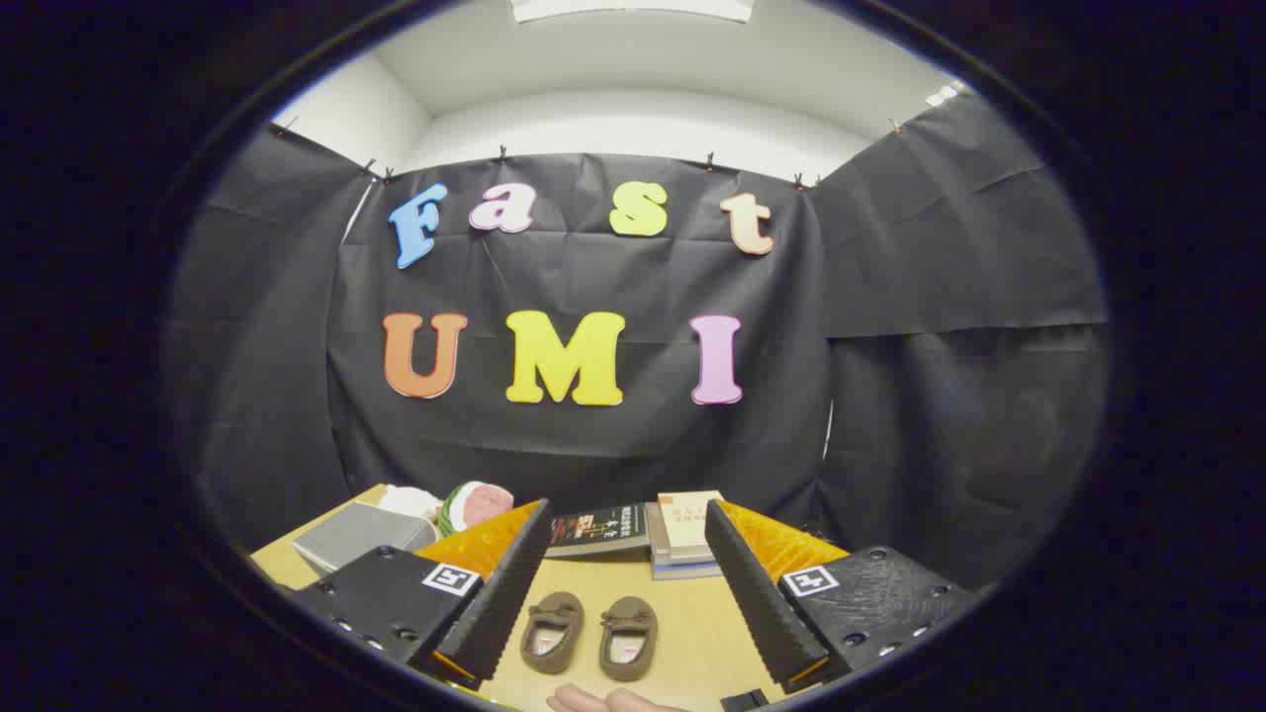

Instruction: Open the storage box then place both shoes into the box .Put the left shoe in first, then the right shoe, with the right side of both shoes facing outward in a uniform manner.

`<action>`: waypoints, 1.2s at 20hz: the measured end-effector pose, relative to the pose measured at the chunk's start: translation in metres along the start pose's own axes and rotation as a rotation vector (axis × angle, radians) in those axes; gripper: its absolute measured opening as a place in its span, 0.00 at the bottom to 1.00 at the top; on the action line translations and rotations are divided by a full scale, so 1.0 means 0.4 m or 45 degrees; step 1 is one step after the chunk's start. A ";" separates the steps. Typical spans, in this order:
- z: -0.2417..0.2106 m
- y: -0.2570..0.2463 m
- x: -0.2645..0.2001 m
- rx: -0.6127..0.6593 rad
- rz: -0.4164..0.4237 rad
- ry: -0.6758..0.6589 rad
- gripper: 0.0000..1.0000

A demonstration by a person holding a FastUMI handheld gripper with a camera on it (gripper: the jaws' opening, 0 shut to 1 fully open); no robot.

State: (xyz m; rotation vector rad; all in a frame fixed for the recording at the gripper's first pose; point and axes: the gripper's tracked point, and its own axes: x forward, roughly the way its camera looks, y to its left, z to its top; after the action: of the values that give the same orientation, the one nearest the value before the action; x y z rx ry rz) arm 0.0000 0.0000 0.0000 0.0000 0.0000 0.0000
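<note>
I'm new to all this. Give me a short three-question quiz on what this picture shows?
1. True or false: the claw is shut on a shoe.
2. How many brown shoes sit on the table?
3. What lies beyond the shoes, toward the wall? A) books B) a kettle C) a plate

Key: 1. False; its fingers are spread wide, and the shoes lie on the table in the gap, untouched. 2. Two, side by side. 3. A.
</note>
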 end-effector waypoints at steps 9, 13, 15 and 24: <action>-0.039 0.038 0.058 0.018 0.098 0.061 0.95; -0.037 0.048 0.094 0.000 0.120 0.067 0.95; -0.040 0.052 0.108 -0.004 0.129 0.073 0.95; -0.095 0.094 0.177 -0.075 0.211 0.125 0.95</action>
State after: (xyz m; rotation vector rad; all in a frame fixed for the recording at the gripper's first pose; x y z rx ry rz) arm 0.0706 0.0377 -0.0380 -0.0592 0.0986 0.1660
